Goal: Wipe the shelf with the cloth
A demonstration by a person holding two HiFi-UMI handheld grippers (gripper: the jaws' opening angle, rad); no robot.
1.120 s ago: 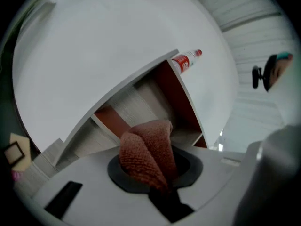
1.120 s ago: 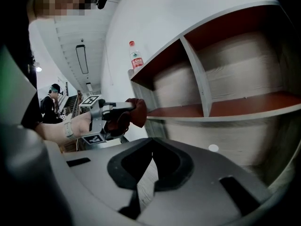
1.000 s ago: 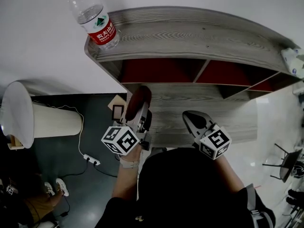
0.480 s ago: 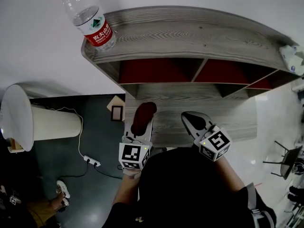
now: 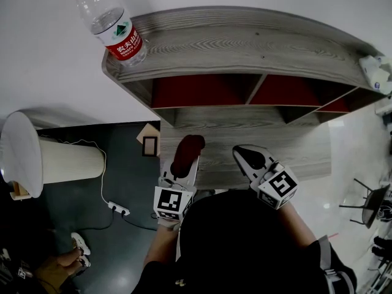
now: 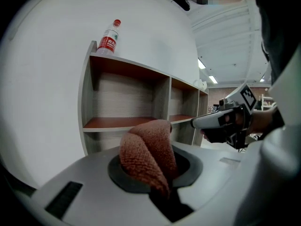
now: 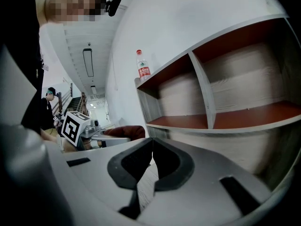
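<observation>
A grey wood-grain shelf unit [image 5: 245,48] with red inner boards stands against the white wall. My left gripper [image 5: 187,154] is shut on a dark red cloth [image 5: 187,152], held over the lower grey shelf board [image 5: 294,152]. In the left gripper view the cloth [image 6: 148,152] bulges up between the jaws, with the shelf [image 6: 136,102] ahead. My right gripper [image 5: 250,158] is beside it on the right, shut and empty. The right gripper view shows its tips [image 7: 151,142] touching, the shelf [image 7: 221,107] ahead and the cloth [image 7: 124,132] at left.
A water bottle [image 5: 110,23] with a red label stands on the shelf's top at the far left corner. A white object [image 5: 375,72] sits at the top's right end. A white bin [image 5: 43,158] and a power strip [image 5: 118,207] are on the dark floor at left.
My left gripper with the cloth has swung from tilted left to pointing straight at the shelf, and shifted slightly right. The right gripper has barely moved.
</observation>
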